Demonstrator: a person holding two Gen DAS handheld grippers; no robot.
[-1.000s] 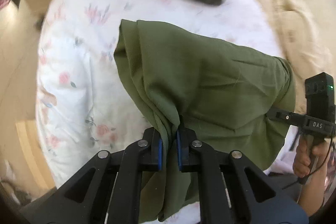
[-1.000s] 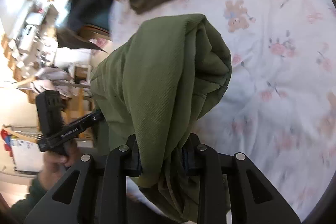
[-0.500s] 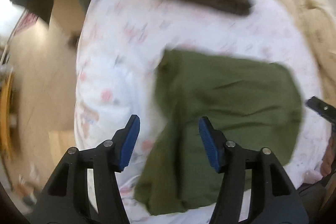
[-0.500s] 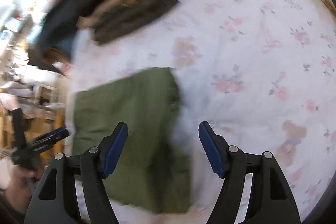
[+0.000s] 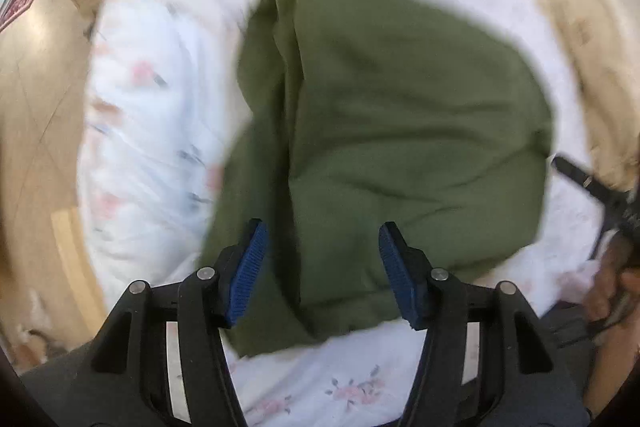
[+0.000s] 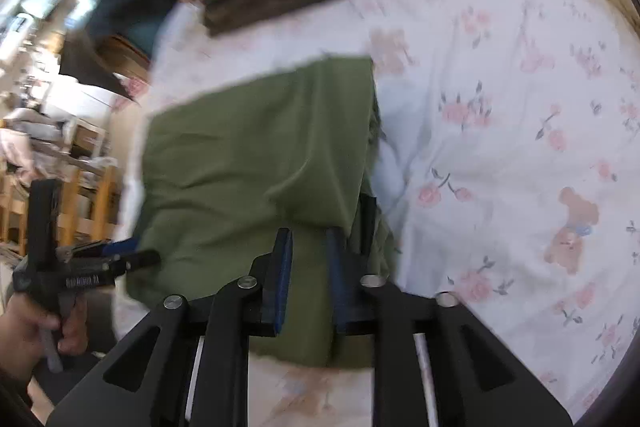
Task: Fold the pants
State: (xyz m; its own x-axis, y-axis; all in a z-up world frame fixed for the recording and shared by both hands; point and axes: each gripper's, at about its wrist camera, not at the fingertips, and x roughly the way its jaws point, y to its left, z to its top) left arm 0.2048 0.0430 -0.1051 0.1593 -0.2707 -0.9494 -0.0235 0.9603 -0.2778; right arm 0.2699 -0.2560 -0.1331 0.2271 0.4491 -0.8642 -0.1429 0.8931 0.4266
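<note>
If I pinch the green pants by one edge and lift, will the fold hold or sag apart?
Likely sag: the green pants lie limp on the floral sheet, with soft creases and no stiff edges. The layers at the fold's side look loose, so they may slip apart. The cloth looks thin and probably light; a push would likely bunch it rather than slide it.

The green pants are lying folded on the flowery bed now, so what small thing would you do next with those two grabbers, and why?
Probably lift the right gripper clear. The green pants lie folded on the floral sheet, the left gripper is open above them, and the right one's jaws have just been closing over the near edge with nothing visibly pinched.
</note>
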